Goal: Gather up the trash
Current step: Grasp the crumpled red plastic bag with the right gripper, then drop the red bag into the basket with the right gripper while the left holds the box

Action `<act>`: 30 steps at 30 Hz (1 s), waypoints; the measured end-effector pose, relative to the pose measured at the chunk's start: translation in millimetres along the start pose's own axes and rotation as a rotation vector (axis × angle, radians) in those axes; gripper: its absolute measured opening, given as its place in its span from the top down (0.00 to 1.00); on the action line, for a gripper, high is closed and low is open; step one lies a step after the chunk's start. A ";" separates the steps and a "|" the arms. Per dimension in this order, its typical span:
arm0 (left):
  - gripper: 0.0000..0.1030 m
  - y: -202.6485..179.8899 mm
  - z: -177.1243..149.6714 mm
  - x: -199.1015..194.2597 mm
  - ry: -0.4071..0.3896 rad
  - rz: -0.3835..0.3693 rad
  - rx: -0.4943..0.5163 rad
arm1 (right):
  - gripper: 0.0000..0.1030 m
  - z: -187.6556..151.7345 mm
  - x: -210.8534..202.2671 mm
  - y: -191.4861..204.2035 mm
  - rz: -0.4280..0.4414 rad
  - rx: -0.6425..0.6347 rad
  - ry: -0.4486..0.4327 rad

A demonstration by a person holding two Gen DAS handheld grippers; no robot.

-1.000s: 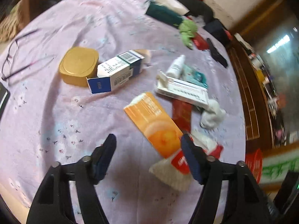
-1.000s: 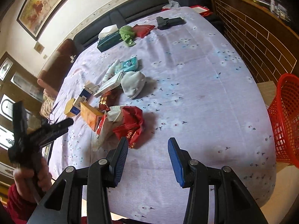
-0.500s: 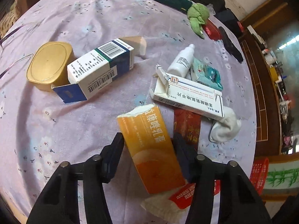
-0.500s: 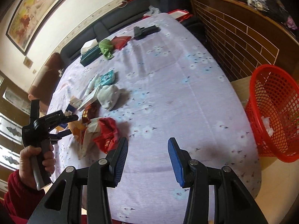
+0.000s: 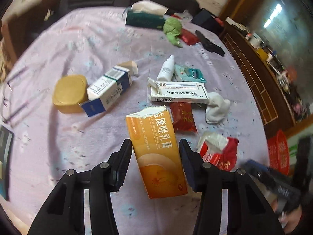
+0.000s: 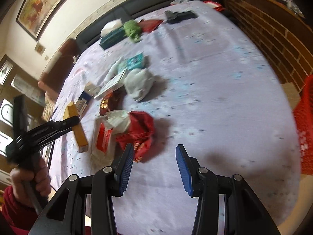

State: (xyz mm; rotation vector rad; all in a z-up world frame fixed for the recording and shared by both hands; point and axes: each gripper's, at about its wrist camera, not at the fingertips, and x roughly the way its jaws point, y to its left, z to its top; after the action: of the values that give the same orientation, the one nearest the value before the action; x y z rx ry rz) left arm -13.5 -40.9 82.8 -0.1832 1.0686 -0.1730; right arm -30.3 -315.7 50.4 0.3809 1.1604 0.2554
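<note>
My left gripper [image 5: 155, 146] is shut on a torn orange carton [image 5: 156, 148] and holds it above the purple tablecloth; the same gripper [image 6: 75, 122] and carton [image 6: 77, 129] show in the right wrist view. My right gripper [image 6: 154, 154] is open and empty, close to a crumpled red and white wrapper [image 6: 135, 129], which also shows in the left wrist view [image 5: 219, 152]. A red basket [image 6: 304, 125] stands beside the table at the right edge; it also shows in the left wrist view [image 5: 277, 152].
On the tablecloth [image 5: 58, 137] lie a white medicine box [image 5: 180, 93], a blue and white box [image 5: 109, 90], a yellow tin [image 5: 69, 92], a white bottle [image 5: 166, 69], a white wad [image 5: 216, 106], a red packet [image 5: 183, 117] and a green tissue box [image 5: 144, 19]. A brick wall [image 6: 273, 39] runs along the right.
My left gripper closed on the orange carton and lifted it off the cloth. My right gripper swung left, so the red basket slid to the frame's edge.
</note>
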 end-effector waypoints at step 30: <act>0.53 -110.1 -26.7 -25.0 -0.118 -0.050 0.320 | 0.97 -15.7 -51.7 -17.2 -0.054 0.051 -0.144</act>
State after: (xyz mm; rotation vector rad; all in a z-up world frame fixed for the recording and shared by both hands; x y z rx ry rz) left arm -54.4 -143.9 117.2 0.0683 0.9062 -0.3709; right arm -64.5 -348.9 81.1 0.4061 1.0354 0.1488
